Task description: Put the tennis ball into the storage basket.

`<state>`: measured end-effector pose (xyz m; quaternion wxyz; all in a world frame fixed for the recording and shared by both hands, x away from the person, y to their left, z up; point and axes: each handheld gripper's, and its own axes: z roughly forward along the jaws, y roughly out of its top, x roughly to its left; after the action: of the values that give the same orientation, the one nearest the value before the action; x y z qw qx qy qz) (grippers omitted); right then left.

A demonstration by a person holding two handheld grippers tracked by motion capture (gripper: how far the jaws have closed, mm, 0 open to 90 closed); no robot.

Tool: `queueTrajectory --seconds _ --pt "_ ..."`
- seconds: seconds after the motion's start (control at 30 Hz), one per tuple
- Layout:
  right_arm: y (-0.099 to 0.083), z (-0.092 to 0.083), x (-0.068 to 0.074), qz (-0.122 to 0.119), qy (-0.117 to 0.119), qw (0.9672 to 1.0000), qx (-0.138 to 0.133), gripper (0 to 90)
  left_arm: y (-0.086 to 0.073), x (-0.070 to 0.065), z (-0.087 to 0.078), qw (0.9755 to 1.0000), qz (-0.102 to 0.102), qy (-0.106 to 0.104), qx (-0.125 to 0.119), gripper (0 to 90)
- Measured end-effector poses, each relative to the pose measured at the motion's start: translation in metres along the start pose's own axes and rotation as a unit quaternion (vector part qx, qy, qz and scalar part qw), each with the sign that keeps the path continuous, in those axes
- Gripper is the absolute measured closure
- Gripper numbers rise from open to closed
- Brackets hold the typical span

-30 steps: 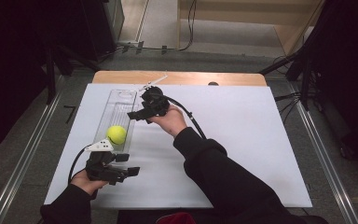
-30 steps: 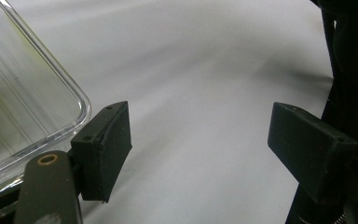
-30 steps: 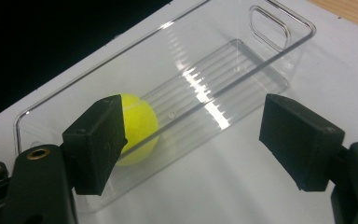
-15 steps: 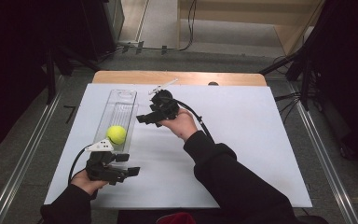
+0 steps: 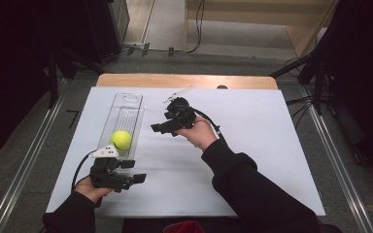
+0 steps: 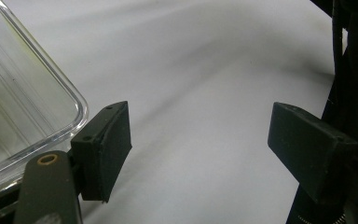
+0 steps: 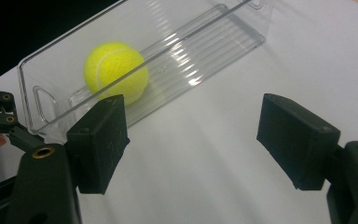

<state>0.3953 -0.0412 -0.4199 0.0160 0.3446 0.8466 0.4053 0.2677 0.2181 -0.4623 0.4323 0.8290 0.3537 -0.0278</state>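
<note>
A white sheet (image 5: 252,145) covers a wooden table on a grey floor, dark equipment on both sides. Nearest the camera, at the sheet's front left, the left gripper (image 5: 137,177) lies low over the sheet in the person's left hand (image 5: 90,187), jaws spread wide with nothing between them and pointing to the right across the table; in the left gripper view a rounded corner of the clear tray (image 6: 37,112) sits just beside its left jaw. Just beyond it stands the clear tray, a long narrow bin whose long axis runs away from the person toward the table's far edge, a cut-out handle at each short end. A yellow tennis ball (image 5: 122,140) rests inside, at the near end. Further in, near the middle of the sheet, the right hand (image 5: 201,136) holds the right gripper (image 5: 156,127) raised off the sheet, forearm angled in from the lower right, wrist bent, jaws turned left toward the tray. The right gripper view shows those jaws wide apart and empty, the ball (image 7: 116,72) beyond the left jaw
</note>
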Motion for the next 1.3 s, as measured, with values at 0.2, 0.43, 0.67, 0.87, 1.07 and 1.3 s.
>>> queueTrajectory --seconds 0.2,0.43,0.67,0.87,1.07,1.3 --pt "-0.010 -0.007 -0.004 0.006 0.001 1.0000 0.003 22.4 0.000 0.000 -0.001 1.0000 0.001 0.001 0.002 22.2" --pt "-0.021 -0.014 -0.008 0.013 0.000 0.9999 0.001 22.4 0.000 0.000 0.000 1.0000 0.000 0.002 0.005 22.2" --pt "-0.033 -0.023 -0.012 0.019 -0.003 0.9998 -0.001 22.4 0.000 -0.001 0.002 1.0000 0.002 0.002 0.007 22.2" --pt "-0.042 -0.031 -0.018 0.025 -0.006 0.9997 0.000 22.4 -0.001 0.000 0.002 1.0000 0.001 0.002 0.007 22.2" --pt "-0.049 -0.037 -0.020 0.021 -0.012 0.9997 -0.004 22.4 -0.001 0.000 0.001 1.0000 0.001 0.002 0.006 22.2" --pt "-0.059 -0.042 -0.023 0.018 -0.011 0.9998 0.001 22.4 -0.001 0.000 0.001 1.0000 0.002 0.003 0.007 22.2"
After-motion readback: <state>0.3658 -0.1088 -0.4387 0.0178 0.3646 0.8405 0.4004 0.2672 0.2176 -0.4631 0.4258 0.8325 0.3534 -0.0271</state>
